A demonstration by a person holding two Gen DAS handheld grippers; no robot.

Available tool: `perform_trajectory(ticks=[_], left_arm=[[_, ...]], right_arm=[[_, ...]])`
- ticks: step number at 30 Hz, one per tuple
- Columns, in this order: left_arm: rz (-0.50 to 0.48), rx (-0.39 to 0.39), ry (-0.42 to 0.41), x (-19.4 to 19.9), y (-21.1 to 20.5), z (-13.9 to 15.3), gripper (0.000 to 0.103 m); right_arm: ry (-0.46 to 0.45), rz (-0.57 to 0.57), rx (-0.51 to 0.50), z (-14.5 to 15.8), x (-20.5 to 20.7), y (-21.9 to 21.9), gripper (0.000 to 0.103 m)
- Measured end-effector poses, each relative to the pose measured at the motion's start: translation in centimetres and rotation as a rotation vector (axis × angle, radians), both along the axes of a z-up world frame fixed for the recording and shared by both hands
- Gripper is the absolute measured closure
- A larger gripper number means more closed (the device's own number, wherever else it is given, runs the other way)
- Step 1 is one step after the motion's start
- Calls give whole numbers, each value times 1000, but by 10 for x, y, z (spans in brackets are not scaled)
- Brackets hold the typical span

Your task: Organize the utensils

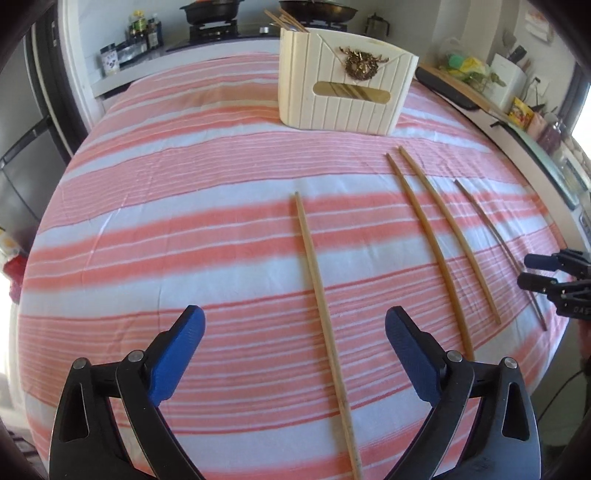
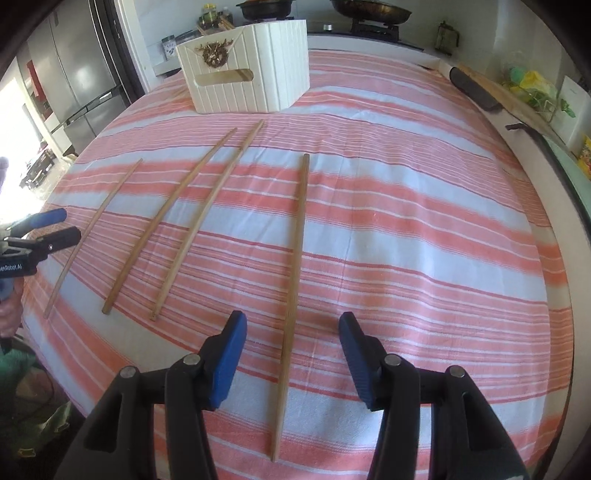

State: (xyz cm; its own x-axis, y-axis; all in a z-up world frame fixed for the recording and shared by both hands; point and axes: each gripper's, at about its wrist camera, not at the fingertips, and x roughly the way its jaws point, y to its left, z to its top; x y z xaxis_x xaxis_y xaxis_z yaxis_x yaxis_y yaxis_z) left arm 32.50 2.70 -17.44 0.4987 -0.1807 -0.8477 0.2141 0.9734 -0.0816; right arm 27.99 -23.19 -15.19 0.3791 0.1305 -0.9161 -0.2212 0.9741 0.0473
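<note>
Four wooden chopsticks lie apart on the pink-striped cloth (image 1: 184,229). My left gripper (image 1: 295,317) is open wide above the leftmost chopstick (image 1: 314,273), whose near end runs between the blue fingers without touching them. My right gripper (image 2: 292,319) is open over the rightmost chopstick (image 2: 297,266), its pads clear of the stick. A pair of chopsticks (image 1: 428,236) lies in between, also seen in the right wrist view (image 2: 184,218). A cream utensil holder (image 1: 347,96) with a gold ornament stands at the table's far side and has chopsticks sticking out of it (image 1: 284,18).
Each view catches the other gripper at its edge: the right one (image 1: 524,269), the left one (image 2: 69,223). Behind the table is a stove with pans (image 1: 317,9) and bottles (image 1: 142,31). A fridge (image 2: 77,85) stands left, a cutting board (image 2: 517,99) right.
</note>
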Motion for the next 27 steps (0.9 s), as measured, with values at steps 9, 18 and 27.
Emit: perform_trajectory(ticks=[9,18,27], left_arm=[[-59,100,98,57,-19,-21,24],[-24,81,48,73,-24,-13,98],[8,-60,-200,24,2,79,99]], right_arm=[[64,41,-26,-9,69,15,50],[29,8,-78,-9,127,28,97],[-226,-13,121,91,76,13,97]])
